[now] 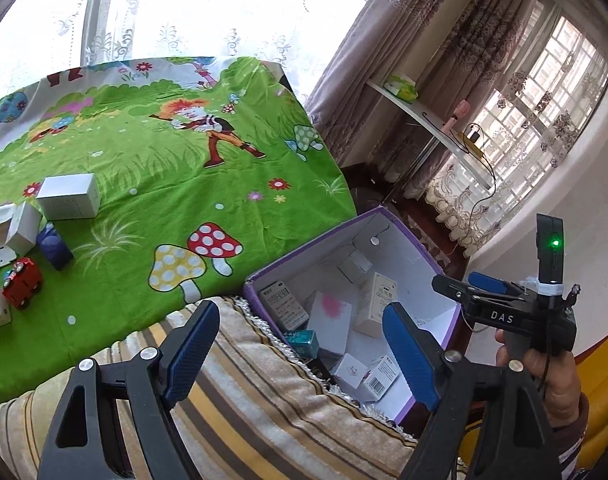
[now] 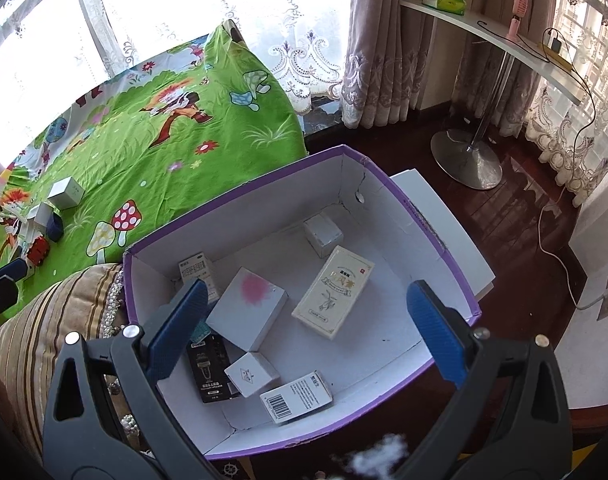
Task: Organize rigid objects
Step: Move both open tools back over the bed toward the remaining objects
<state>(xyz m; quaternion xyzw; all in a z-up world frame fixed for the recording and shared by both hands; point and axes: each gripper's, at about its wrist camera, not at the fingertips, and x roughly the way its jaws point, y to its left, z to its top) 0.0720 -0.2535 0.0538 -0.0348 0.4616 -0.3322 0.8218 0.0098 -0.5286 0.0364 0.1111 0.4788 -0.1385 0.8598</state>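
A purple-rimmed white cardboard box (image 2: 384, 184) stands beside the bed and holds several small packages, among them a cream carton (image 2: 332, 292) and a white box with a pink splash (image 2: 248, 304); it also shows in the left wrist view (image 1: 408, 236). My right gripper (image 2: 304, 328) is open and empty, hovering over the box. My left gripper (image 1: 304, 348) is open and empty above a striped cushion (image 1: 264, 392). On the green cartoon bedsheet (image 1: 164, 184) lie a white box (image 1: 69, 196), a dark blue box (image 1: 56, 246), a red toy car (image 1: 22, 282) and other white pieces.
The right gripper's body and the hand holding it appear in the left wrist view (image 1: 520, 312). A white shelf on a metal stand (image 2: 468, 160) stands by the curtains, with cables across the dark wooden floor (image 2: 516, 224). Lace curtains cover the windows.
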